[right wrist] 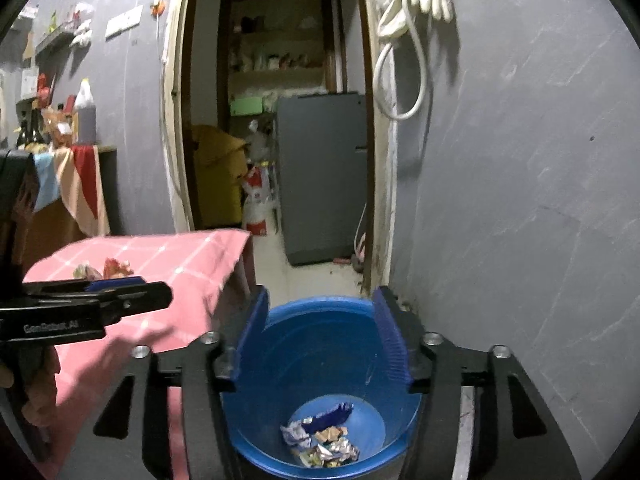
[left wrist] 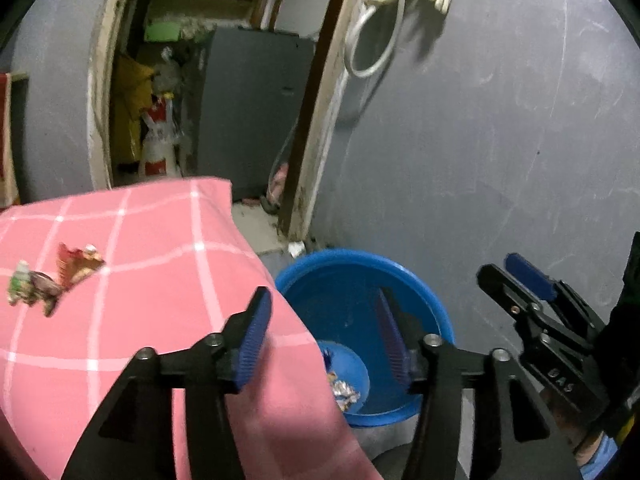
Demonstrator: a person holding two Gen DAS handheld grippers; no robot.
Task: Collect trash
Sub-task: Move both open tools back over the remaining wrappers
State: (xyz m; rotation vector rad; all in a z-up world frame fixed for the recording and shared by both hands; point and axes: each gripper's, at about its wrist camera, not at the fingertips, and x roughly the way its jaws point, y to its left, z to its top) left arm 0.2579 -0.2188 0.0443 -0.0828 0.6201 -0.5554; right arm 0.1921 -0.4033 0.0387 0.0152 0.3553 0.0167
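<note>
Right claw [right wrist: 320, 344] hangs over the blue bin [right wrist: 256, 432], jaws apart, nothing btwn them. Left claw [left wrist: 326, 340] also apart & empty, at the worktop [left wrist: 160, 232] edge by the bin. Progress: several crumpled wrappers [right wrist: 320, 436] already lie in the bin bottom. Left for you: two wrappers [left wrist: 52, 276] on the pink checked cloth, touching each other. The red one's long axis runs roughly diagonal, pointing up-left; the greenish one is too crumpled to tell.

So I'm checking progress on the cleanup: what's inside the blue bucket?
The blue bucket holds a small heap of crumpled wrappers on its bottom, silvery, blue and tan. Anything under that heap is covered, and the gripper frame hides the near wall.
</note>
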